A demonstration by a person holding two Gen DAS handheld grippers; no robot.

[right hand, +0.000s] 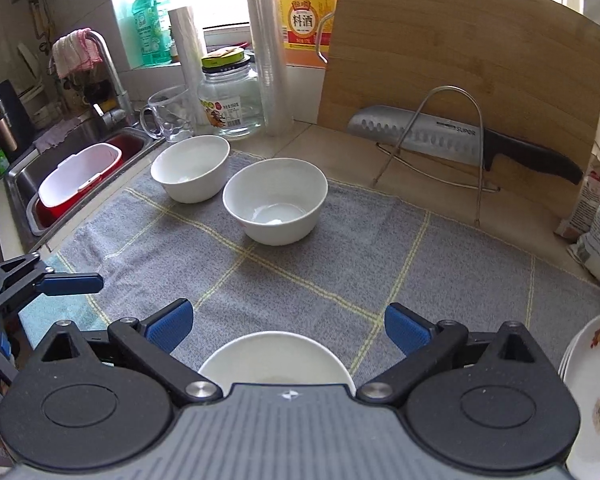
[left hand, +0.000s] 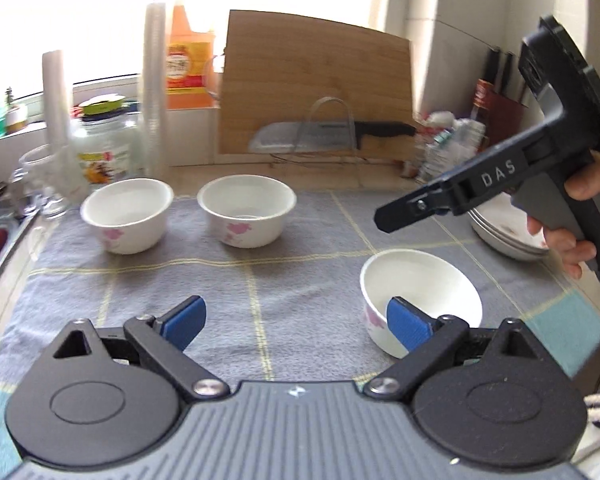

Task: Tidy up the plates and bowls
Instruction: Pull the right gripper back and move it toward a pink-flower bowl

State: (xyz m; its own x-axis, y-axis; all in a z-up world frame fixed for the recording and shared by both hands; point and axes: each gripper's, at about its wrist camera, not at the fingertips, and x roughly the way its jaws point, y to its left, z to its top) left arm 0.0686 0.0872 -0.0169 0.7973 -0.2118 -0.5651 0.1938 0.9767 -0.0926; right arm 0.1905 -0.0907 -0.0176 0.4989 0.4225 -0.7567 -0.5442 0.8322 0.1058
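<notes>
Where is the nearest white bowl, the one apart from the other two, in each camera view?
Left wrist view: nearest bowl at lower right, partly behind the left gripper's right finger.
Right wrist view: nearest bowl at bottom centre, below the open right gripper.
Shared landmark: the wooden cutting board with the knife before it.

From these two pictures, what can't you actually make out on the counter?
- Near bowl: right wrist view, lower half hidden by the right gripper body.
- Stack of plates: cut by that view's right edge; in the left wrist view the hand covers it.
- Jar label: left wrist view, blurred.
- Sink bottom: hidden by a red-and-white tub.
</notes>
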